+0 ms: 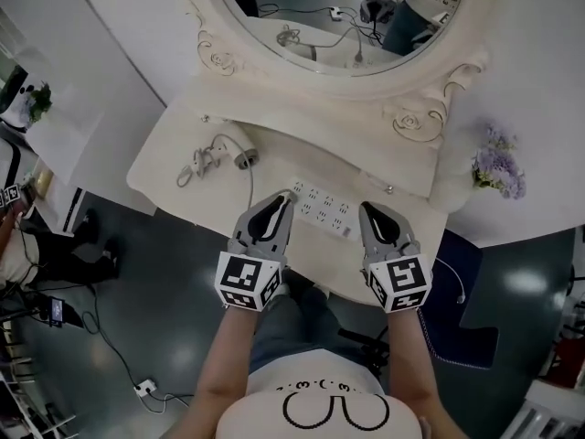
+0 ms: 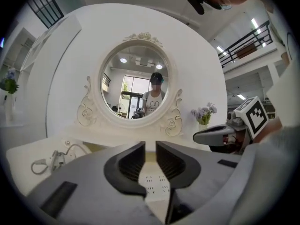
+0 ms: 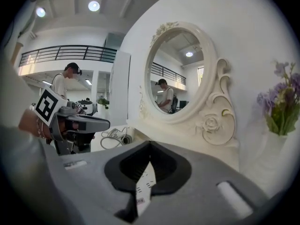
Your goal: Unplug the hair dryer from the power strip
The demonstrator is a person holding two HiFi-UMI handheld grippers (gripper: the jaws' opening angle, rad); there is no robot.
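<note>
- Dryer: white tube w/ dark round mouth, lying on table left of centre, near the mirror base. Well apart from strip. Coiled cord just beside it.
- Head view only: one run of cord leaves the dryer toward the strip's left end & passes behind L gripper; plug not seen. Strip lies slantwise near the table's front edge, between the tips of the two grippers.
- L gripper view only: grey jaws w/ black ribbed inner faces stand a slit apart, nothing between. Strip's socket holes show through the slit, below.
- R gripper view only: R gripper jaws meet tip to tip, closed on nothing. Strip shows below; small label on it too blurred to read.
- Strip: white, long, flat, rows of socket holes.
- Mirror: oval, cream frame w/ carved roses & scrolls. L gripper view sees it face-on w/ a person reflected.
- Flowers: lilac, at table's right; R gripper view adds a white vase.
- Marker cubes: black-on-white square codes, no letters.
</note>
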